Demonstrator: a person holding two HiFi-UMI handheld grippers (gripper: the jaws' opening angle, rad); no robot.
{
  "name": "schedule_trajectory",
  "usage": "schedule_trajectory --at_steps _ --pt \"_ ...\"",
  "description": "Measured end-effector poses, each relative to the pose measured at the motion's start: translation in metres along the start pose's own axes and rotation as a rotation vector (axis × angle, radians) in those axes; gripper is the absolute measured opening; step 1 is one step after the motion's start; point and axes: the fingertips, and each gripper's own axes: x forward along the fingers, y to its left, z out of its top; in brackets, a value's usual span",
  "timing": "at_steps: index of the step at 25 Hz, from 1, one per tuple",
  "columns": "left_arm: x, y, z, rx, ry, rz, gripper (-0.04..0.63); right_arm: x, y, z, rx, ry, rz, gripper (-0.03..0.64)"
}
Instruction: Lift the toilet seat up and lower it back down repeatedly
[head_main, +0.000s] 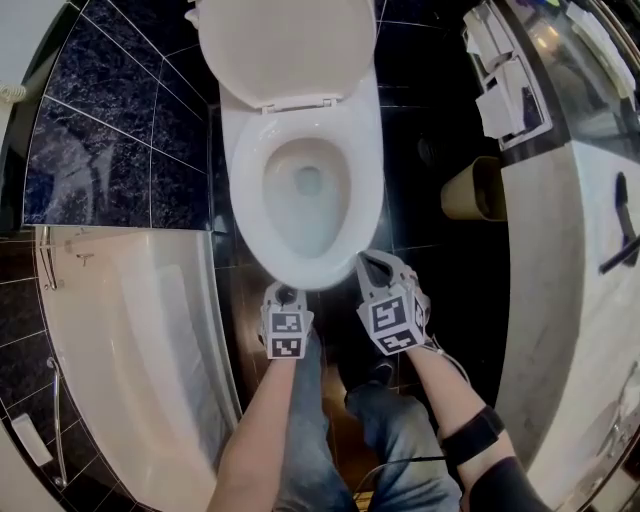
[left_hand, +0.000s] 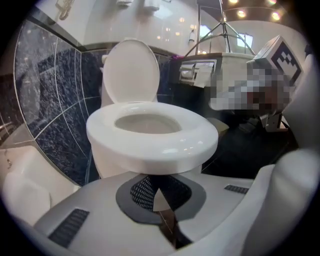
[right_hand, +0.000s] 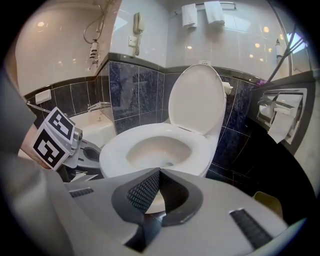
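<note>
Head view, seat: your seat lies flat on the bowl. The lid stands upright behind it.
Left gripper: you hold your left gripper just in front of the bowl's front edge, a little left of centre. Its own view shows the jaws together with nothing between them, and the seat's front edge is close above the tips.
Right gripper: your right gripper is at the front rim, right of centre. From above you cannot tell whether it touches the rim. Its jaws are together and empty, pointing at the seat.
Legs: your jeans show below both grippers.
Tub: the white tub runs along the toilet's left side.
Bin: a tan bin sits on the dark floor to the right of the bowl.
Paper holder: it hangs on the wall above the bin.
</note>
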Motion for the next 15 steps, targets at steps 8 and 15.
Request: schedule_trajectory --at_steps 8,15 --pt "0.009 0.001 -0.027 -0.020 0.053 0.031 -0.012 0.000 -0.007 -0.015 0.004 0.005 -0.021 0.018" --pt "-0.040 -0.001 -0.003 -0.052 0.021 0.050 -0.012 -0.034 -0.009 0.016 0.001 -0.004 -0.021 0.018"
